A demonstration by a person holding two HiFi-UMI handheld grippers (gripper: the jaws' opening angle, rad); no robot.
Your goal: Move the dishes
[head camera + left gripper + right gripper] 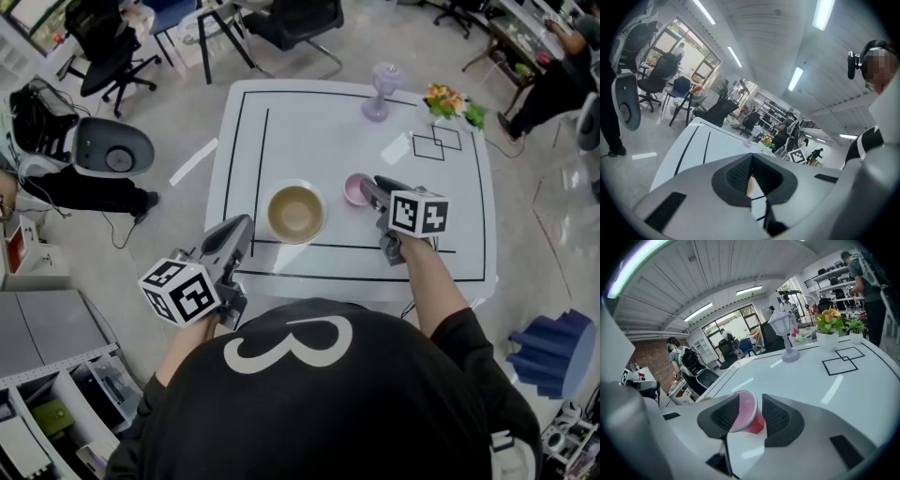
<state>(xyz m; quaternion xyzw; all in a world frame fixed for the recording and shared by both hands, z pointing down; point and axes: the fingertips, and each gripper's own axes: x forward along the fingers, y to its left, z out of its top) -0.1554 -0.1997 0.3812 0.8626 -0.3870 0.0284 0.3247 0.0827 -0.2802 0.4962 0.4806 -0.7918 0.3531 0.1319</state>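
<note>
Head view: 2 dishes on the white table (328, 122). The bowl (296, 213) sits near the front marked line, and the pink cup (356, 189) is just beside it on its right.

Right gripper (368, 187) is at the cup. Right gripper view: the jaws stand apart with the cup (745, 416) between them. There's a gap on the right pad side and the left pad is at the rim, so I don't read a squeeze. Not gripped. The cup looks tipped toward the left jaw, though that may be the lens.

Left gripper (246, 223) hangs off the table's front-left edge, near the bowl but not touching it. Left gripper view: the jaws are together with nothing between them.

Handling, my read:
- Cup: small, light, likely thin plastic with a smooth wall. It will slip or tip easily. Pinch across the body below the rim, with moderate force.
- Bowl: wider, heavier, rigid, possibly ceramic and chippable. It's too wide to span, so take 1 spot on the rim, with 1 jaw inside and 1 outside, and lift level.
</note>
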